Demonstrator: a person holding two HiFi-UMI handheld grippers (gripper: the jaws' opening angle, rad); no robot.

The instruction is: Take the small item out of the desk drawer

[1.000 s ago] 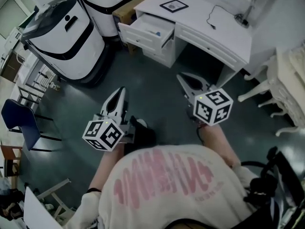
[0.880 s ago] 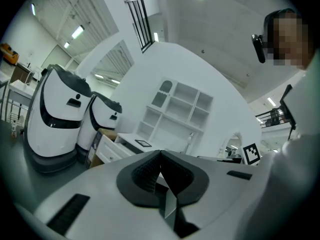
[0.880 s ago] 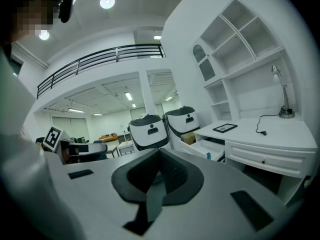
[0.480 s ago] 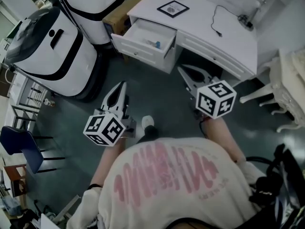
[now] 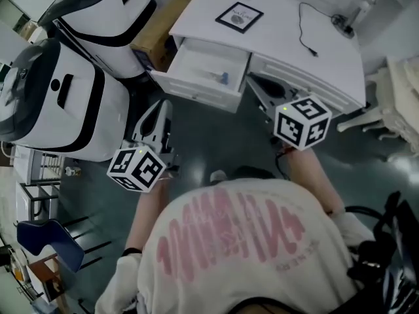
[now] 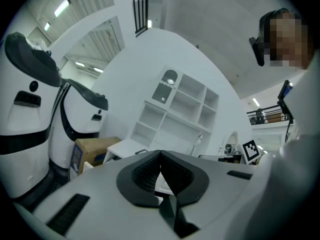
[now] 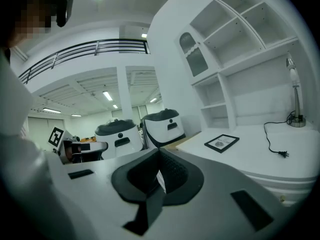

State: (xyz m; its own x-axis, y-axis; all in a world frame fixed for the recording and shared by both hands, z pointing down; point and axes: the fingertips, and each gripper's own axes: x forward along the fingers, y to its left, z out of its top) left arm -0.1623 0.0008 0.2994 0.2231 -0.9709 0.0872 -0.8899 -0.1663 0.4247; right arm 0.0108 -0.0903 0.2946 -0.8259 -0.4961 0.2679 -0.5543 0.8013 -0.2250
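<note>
The white desk (image 5: pixel 281 41) stands at the top of the head view, its left drawer (image 5: pixel 196 67) pulled open. A small blue item (image 5: pixel 223 78) lies near the drawer's right side. My left gripper (image 5: pixel 164 105) is shut and empty over the dark floor, just below and left of the drawer front. My right gripper (image 5: pixel 253 84) is also shut and empty, its tips at the drawer's right front corner. In the left gripper view the left gripper (image 6: pixel 160 154) has its jaws meeting; the right gripper (image 7: pixel 159 153) looks the same in its own view.
Two large white machines with black trim (image 5: pixel 59 103) (image 5: pixel 108 12) stand left of the desk, with a cardboard box (image 5: pixel 160 34) between them and it. On the desktop are a framed picture (image 5: pixel 239 16), a loose cable (image 5: pixel 308 34) and a lamp (image 5: pixel 357 12). A white chair (image 5: pixel 399 90) stands right.
The person has stepped toward the desk, so the open drawer now lies close ahead of both grippers. Both pairs of jaws stay shut.
</note>
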